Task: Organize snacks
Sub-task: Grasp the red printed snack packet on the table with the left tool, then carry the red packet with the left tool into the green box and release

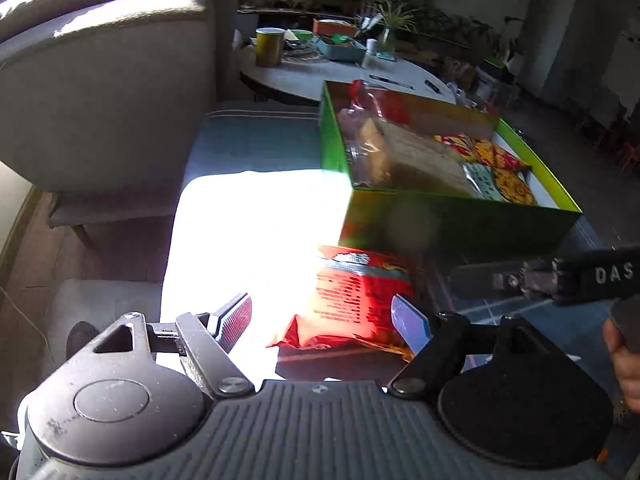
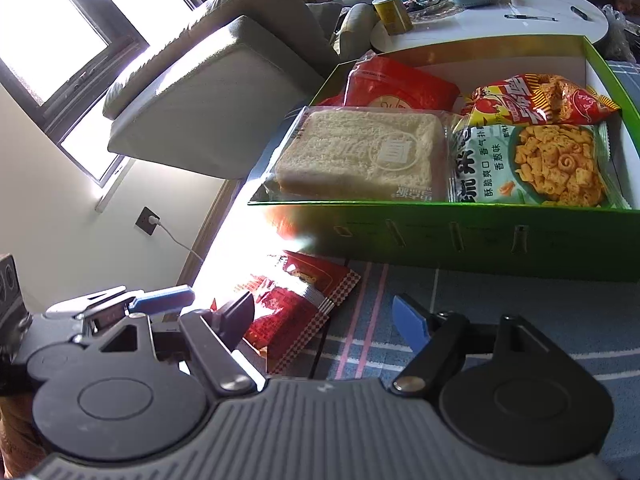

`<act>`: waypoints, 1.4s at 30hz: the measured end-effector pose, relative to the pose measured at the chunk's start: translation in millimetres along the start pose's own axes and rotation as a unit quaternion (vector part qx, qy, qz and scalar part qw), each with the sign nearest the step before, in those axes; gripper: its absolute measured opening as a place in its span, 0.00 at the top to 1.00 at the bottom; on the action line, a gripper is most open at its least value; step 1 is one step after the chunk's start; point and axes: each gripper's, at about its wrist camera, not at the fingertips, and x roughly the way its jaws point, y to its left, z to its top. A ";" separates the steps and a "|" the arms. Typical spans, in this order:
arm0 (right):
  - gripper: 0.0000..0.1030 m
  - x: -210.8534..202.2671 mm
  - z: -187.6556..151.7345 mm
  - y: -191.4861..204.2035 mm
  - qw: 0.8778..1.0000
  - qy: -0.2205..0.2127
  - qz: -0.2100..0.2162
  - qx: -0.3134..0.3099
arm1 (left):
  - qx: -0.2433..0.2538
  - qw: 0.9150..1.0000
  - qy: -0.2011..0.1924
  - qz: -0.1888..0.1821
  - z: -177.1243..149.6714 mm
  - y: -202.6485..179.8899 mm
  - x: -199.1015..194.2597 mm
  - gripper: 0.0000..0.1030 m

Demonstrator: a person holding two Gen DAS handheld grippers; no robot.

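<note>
left wrist: left gripper wide open around red packet; right gripper open, empty, near green box.

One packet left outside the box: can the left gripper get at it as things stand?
Probably yes. The red packet lies flat on the cloth before the green box, between the left gripper's open jaws, with nothing over it.

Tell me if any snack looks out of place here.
Yes: one red snack packet lies on the blue plaid cloth, outside the green box that holds the other snacks. Both tongs, left and right, are open near it.
</note>
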 end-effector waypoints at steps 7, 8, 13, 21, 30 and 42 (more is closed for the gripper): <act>0.22 16.2 -2.8 7.3 1.000 0.022 0.001 0.003 | -0.043 0.999 0.012 -0.027 -5.6 19.8 19.8 0.44; 0.22 18.0 -3.0 8.0 1.000 0.024 0.001 0.004 | -0.045 0.998 0.010 -0.032 -6.9 21.6 19.0 0.47; 0.22 27.2 -0.4 10.6 0.999 0.028 0.000 0.022 | -0.028 0.998 0.008 -0.055 -14.9 16.3 10.7 0.48; 0.22 38.5 1.0 16.4 0.999 0.039 -0.005 0.027 | -0.008 0.998 0.010 -0.060 -20.0 12.0 6.3 0.49; 0.24 40.0 1.8 15.2 0.999 0.034 -0.009 0.037 | -0.033 0.996 0.002 -0.080 -27.1 21.1 14.3 0.35; 0.34 22.3 -7.1 25.2 0.998 0.023 0.020 0.046 | 0.079 0.993 -0.034 -0.077 -28.1 -47.1 -25.2 0.50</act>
